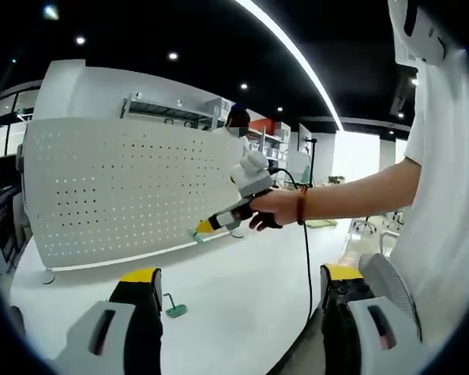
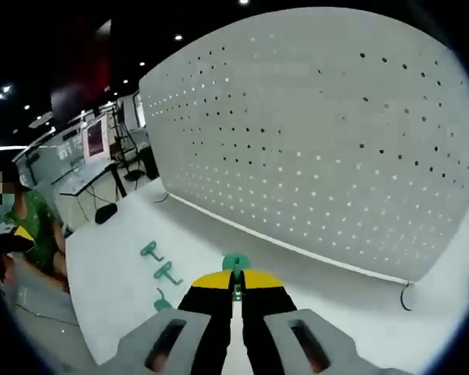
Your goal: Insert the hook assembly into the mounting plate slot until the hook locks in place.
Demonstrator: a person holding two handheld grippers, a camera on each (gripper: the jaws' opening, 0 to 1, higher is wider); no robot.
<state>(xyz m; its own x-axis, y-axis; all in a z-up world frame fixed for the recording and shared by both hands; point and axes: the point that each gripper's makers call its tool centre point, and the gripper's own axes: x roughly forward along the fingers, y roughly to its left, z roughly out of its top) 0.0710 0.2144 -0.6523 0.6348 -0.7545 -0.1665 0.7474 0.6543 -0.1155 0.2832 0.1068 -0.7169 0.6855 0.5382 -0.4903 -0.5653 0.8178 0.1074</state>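
Pegboard (image 2: 328, 148) looking like white painted sheet metal, matt, smooth, perforated with small holes; table (image 1: 242, 273) showing smooth white top, faintly glossy, catching ceiling light; green hook (image 2: 236, 262) looking like smooth plastic, slightly shiny; right gripper (image 2: 236, 293) closing on it, jaws in matt black plastic with yellow tips, body in grey matt plastic; left gripper (image 1: 238, 285) showing same finish; person's shirt (image 1: 442, 195) looking like white cloth.

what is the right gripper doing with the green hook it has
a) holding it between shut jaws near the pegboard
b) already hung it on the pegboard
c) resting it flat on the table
a: the right gripper has its jaws shut on a green hook, held off the table in front of the pegboard.
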